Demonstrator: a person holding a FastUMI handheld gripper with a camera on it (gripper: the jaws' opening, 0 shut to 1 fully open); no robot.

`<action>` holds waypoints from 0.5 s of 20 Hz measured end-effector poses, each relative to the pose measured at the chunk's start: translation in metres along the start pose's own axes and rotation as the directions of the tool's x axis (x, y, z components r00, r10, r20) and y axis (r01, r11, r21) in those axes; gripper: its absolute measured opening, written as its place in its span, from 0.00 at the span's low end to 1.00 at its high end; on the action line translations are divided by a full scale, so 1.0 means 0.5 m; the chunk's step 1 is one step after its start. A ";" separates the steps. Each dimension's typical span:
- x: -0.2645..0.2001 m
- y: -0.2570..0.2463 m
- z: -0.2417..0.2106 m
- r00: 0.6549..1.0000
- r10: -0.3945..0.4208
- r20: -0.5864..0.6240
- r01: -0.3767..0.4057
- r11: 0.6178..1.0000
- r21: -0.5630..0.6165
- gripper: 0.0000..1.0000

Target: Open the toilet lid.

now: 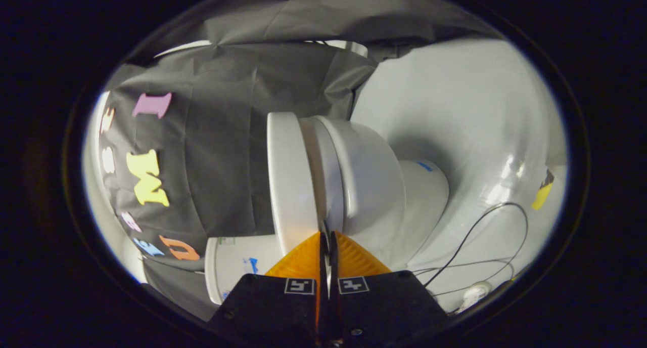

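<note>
The view is rolled on its side, so the toilet (pixel 354 186) is appearing sideways, its bowl (pixel 374 181) and foot pointing toward the pale floor (pixel 455 110) and its lid (pixel 290 186) facing the dark cloth wall (pixel 222 135). The gripper (pixel 327 239) is sitting with its two orange fingers (pixel 303 259) clenched almost together, only a thin slit showing between them, and their tips are resting right at the seam where the lid meets the seat (pixel 323 171). That placement is looking deliberate: a narrow, closed tip is probably the easiest thing to wedge under the lid's edge and lever it away from the seat. Whether the tips are actually pinching the rim or merely touching it is not clear. The lid is lying flat on the seat, so the opening is not yet done. A black cable (pixel 485 226) is trailing loose over the floor beyond the bowl. Small blue marks are showing on the foot and on the tank (pixel 237 267), too small to read.
</note>
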State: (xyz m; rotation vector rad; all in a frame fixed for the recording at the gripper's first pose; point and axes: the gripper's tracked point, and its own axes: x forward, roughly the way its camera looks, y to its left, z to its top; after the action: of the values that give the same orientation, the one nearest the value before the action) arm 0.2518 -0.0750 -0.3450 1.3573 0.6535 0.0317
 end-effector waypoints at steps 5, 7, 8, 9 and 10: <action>-0.009 0.009 0.009 1.000 -0.030 0.009 0.030 0.999 -0.041 0.05; -0.008 0.009 0.007 1.000 -0.028 0.008 0.028 0.999 -0.028 0.05; -0.007 0.009 0.005 0.999 -0.033 0.014 0.033 0.999 -0.042 0.05; -0.007 0.011 0.004 0.999 -0.039 0.021 0.040 0.997 -0.062 0.04; -0.009 0.012 0.004 0.999 -0.047 0.027 0.049 0.996 -0.077 0.04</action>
State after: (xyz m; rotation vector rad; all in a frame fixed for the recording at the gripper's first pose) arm 0.2511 -0.0773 -0.3373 1.2648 0.6567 0.0013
